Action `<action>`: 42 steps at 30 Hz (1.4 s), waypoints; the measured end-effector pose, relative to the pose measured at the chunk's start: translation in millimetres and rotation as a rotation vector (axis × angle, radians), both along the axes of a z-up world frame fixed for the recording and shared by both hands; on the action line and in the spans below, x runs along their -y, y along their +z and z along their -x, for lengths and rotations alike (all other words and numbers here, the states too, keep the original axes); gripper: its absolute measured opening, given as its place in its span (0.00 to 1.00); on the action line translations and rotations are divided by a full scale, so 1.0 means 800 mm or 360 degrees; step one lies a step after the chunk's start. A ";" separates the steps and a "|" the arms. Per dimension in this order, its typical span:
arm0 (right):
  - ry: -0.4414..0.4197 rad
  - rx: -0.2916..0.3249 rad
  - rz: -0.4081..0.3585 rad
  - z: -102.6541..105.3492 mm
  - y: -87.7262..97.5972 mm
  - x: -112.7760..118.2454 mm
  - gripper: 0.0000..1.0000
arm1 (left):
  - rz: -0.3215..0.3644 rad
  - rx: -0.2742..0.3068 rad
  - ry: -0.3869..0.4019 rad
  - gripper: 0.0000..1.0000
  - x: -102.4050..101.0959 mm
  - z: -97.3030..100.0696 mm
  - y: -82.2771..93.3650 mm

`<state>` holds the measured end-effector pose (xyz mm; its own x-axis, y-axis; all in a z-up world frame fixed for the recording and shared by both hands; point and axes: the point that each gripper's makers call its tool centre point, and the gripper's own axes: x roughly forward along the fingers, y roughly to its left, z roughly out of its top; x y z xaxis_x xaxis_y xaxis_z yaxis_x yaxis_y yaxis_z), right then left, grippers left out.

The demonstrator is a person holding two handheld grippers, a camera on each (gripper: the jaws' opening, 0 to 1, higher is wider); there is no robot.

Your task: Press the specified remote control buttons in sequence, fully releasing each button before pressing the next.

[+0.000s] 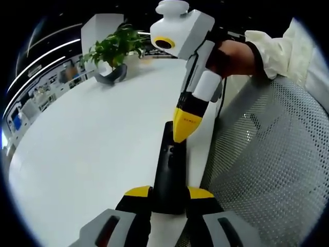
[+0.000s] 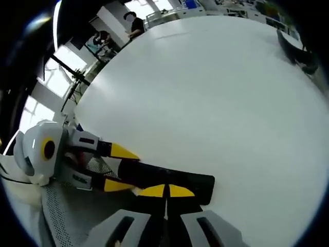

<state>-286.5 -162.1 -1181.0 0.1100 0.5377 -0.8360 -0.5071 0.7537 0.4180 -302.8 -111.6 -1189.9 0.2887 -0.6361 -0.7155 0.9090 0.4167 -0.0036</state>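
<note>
A long black remote control lies along the white table's edge. My left gripper is shut on its near end, one yellow fingertip on each side. My right gripper comes down from above, its jaws shut together, and the yellow tip rests on the remote's upper button area. In the right gripper view, that gripper shows its two yellow tips closed against the remote. There the left gripper clamps the remote's far end from the left.
A potted plant stands at the table's far side, and its dark pot sits near the rim. A white mesh chair is beside the table edge. A person's hand and white sleeve hold the right gripper. People stand far off.
</note>
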 end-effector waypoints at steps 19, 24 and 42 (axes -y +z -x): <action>-0.0096 -0.0106 0.0064 0.001 -0.002 0.013 0.00 | 0.0024 0.0010 -0.0004 0.25 0.000 0.000 0.000; -0.0111 -0.0132 0.0056 0.003 -0.002 0.013 0.00 | 0.0031 0.0011 -0.0005 0.25 0.000 0.000 0.000; -0.0073 -0.0101 0.0100 0.004 -0.004 0.013 0.00 | 0.0041 0.0014 -0.0011 0.25 0.001 0.001 0.000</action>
